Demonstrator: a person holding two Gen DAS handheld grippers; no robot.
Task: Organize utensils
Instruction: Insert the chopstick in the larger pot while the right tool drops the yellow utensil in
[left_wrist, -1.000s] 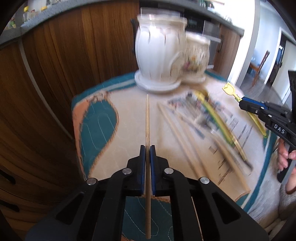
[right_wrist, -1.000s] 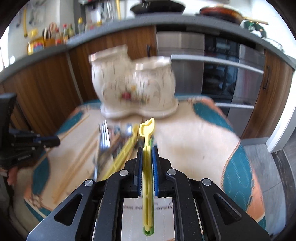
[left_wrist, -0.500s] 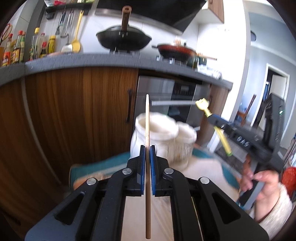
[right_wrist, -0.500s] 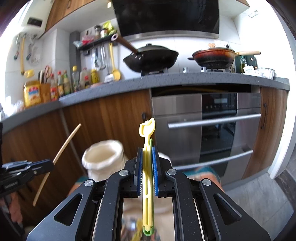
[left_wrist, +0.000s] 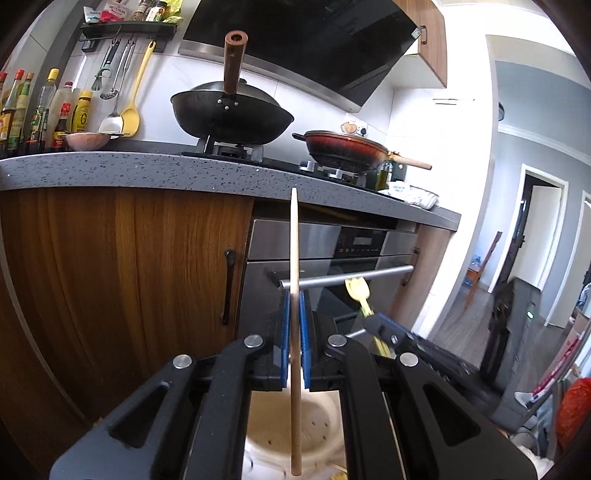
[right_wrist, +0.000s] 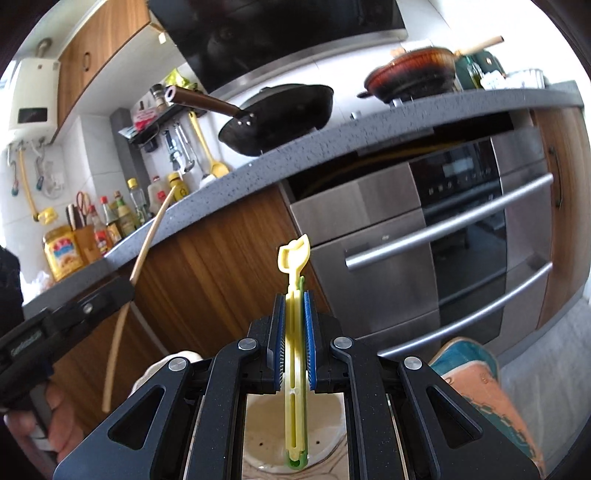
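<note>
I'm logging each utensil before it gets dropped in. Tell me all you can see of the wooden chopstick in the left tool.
The pale wooden chopstick is a thin, plain, straight stick, tapering toward its upper tip. It stands nearly upright, clamped partway along between the blue pads of the left tool. Its lower end hangs over the mouth of the cream ceramic holder; no contact with it is visible.

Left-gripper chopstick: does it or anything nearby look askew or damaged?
Nothing stands out. The wooden chopstick sits straight between the left gripper pads, lower end over the cream holder. The right gripper holds the yellow utensil upright over its holder.
</note>
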